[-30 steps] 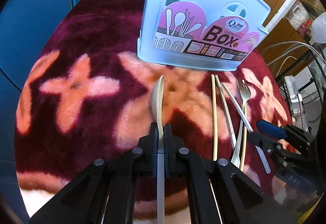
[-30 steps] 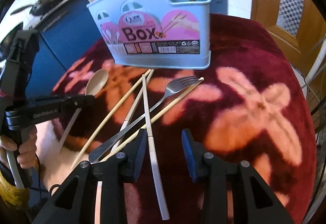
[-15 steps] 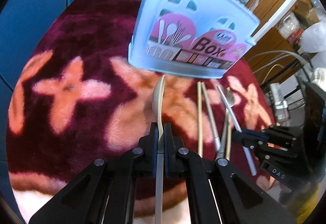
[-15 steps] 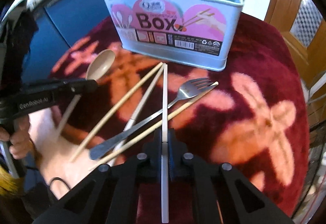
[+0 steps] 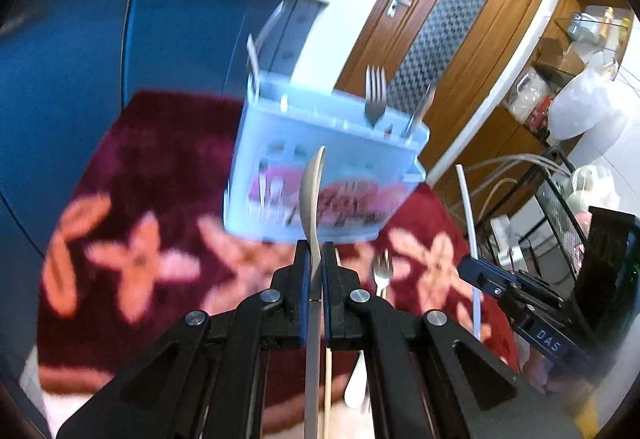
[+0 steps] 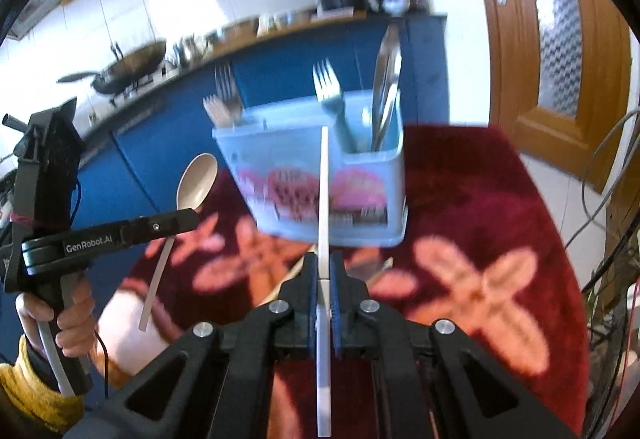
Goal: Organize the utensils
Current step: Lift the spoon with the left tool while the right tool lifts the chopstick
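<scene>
A pale blue utensil box stands on a dark red flowered blanket, with forks and metal utensils standing in it. My left gripper is shut on the handle of a beige spoon, lifted off the blanket in front of the box. My right gripper is shut on a white chopstick, also raised and pointing at the box. A fork and wooden chopsticks still lie on the blanket.
Blue kitchen cabinets with pans on top run behind the table. A wooden door is at the right. Cables and a wire rack crowd the right side. A hand in a yellow sleeve holds the left gripper.
The right gripper closed on the white chopstick. Both grippers then rose off the blanket with the spoon and chopstick and tilted up, bringing the box's top into view.
</scene>
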A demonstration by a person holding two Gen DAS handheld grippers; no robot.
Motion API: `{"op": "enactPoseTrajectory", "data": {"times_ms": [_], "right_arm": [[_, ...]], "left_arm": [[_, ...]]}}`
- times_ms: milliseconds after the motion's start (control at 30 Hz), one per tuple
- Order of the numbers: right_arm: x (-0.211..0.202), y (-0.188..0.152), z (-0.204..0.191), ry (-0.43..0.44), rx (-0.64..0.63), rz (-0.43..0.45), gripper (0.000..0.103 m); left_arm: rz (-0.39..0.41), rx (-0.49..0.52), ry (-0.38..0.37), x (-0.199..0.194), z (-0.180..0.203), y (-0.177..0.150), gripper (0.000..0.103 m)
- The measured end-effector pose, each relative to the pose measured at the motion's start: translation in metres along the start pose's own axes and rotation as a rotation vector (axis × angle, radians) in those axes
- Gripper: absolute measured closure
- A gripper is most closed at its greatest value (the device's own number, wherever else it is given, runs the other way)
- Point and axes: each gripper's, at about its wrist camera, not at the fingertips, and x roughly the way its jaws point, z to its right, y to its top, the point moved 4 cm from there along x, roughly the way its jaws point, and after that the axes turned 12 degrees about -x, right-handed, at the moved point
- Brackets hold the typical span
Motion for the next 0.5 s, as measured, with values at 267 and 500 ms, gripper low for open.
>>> {"op": "enactPoseTrajectory", "data": {"times_ms": [267,500], "right_arm": [[-0.008,0.030,0.008,-0.012,0.027,0.144,0.096],[-0.003,0.049,0.014,-0.010,0.038,0.199,0.096]], "left_arm": [[0.109,0.016,-0.022,-0.002,0.020,0.045,0.100],[0.261,0.045,-0.040,-0.005,0.039,0.088,0.100]]}}
